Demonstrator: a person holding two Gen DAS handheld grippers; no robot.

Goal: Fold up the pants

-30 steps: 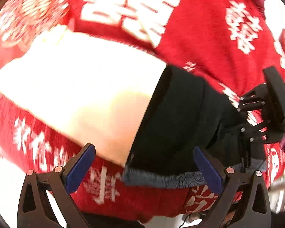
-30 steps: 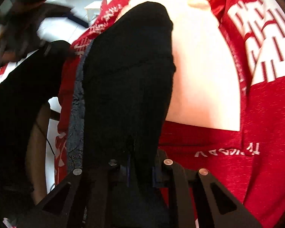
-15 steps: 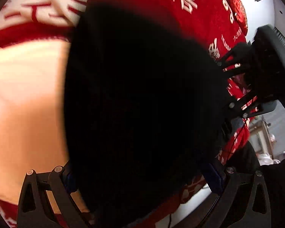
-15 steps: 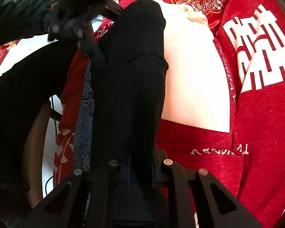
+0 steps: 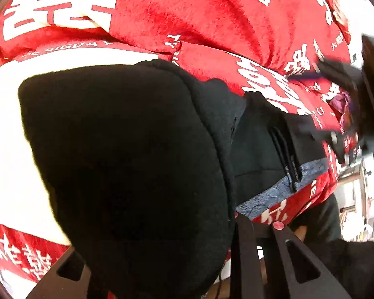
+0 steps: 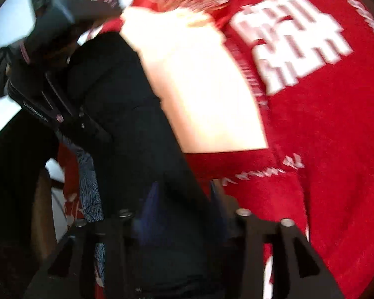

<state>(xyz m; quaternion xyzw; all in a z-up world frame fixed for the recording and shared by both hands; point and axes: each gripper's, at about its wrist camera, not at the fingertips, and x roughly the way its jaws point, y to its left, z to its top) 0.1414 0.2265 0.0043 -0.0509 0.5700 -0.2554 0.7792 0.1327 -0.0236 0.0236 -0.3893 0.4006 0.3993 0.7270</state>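
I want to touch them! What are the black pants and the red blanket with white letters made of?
The black pants look like thick, soft matte knit, maybe fleece or sweatpant cotton: no shine, and a rounded ribbed edge. The red blanket looks like plush, fuzzy fleece or velvet: its short pile catches light in streaks. Both are guesses from looks alone.

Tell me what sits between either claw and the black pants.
Nothing visible: the black pants drape straight over the left claw, and the right claw has the fabric between its blue pads.
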